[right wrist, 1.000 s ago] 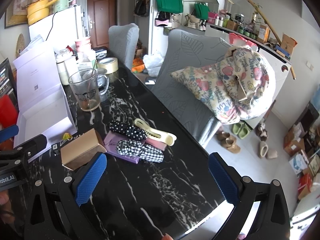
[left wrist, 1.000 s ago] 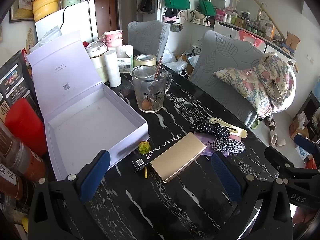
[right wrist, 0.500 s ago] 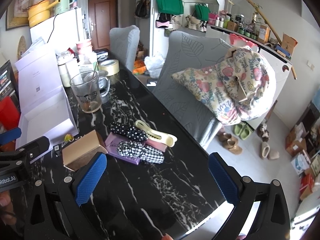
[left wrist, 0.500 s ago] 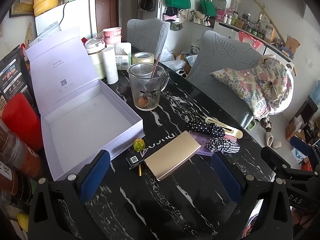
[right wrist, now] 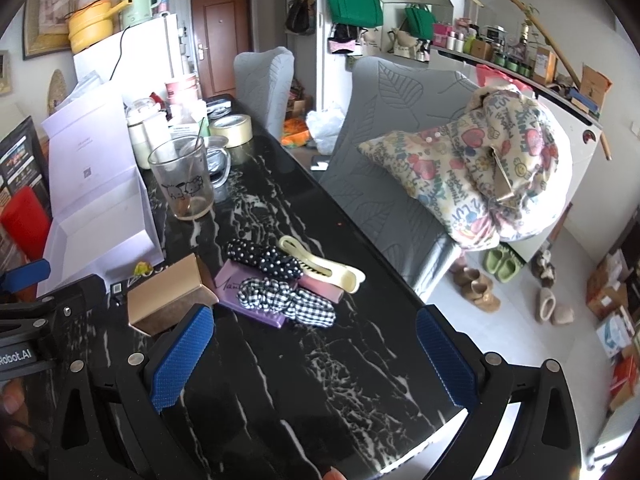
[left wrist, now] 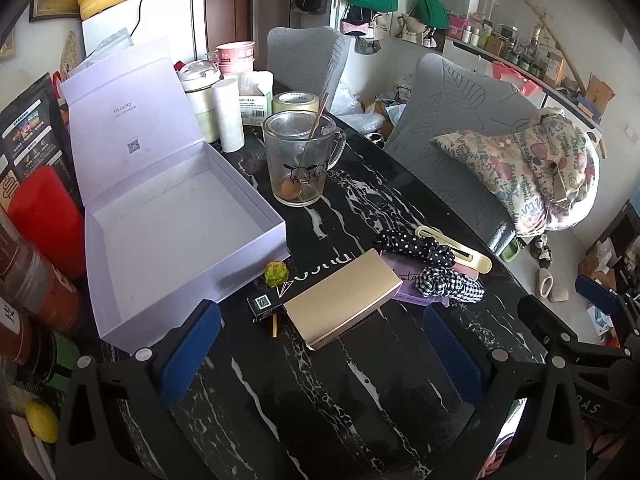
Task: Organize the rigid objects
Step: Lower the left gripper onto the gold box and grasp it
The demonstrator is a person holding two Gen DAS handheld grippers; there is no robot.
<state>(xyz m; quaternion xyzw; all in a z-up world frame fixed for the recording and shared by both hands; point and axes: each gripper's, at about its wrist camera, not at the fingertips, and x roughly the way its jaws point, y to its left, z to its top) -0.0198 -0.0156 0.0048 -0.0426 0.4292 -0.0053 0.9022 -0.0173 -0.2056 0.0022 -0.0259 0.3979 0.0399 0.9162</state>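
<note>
- Left gripper (left wrist: 320, 350) spread wide, nothing held, hovering above black marble table (left wrist: 320, 400).
- Gold box (left wrist: 344, 298) flat on table just ahead of left gripper, between the line of its two blue pads (left wrist: 188, 354), not touching.
- Open lavender gift box (left wrist: 176, 220) ahead-left, lid upright, interior bare; near corner just beside left pad.
- Green-wrapped lollipop (left wrist: 276, 274) and small black QR-code box (left wrist: 266, 306) between gift box and gold box.
- Right gripper (right wrist: 312, 358) wide open, empty, above table.
- Checkered scrunchie (right wrist: 286, 300) and polka-dot scrunchie (right wrist: 264, 260) ahead of right gripper, lying on purple card (right wrist: 236, 284).
- Cream hair clip (right wrist: 320, 268) just behind scrunchies, resting on pink bar (right wrist: 322, 288).
- Glass mug (left wrist: 300, 160) with spoon farther back, beside gift box.
- Tape roll (left wrist: 295, 101) behind mug.
</note>
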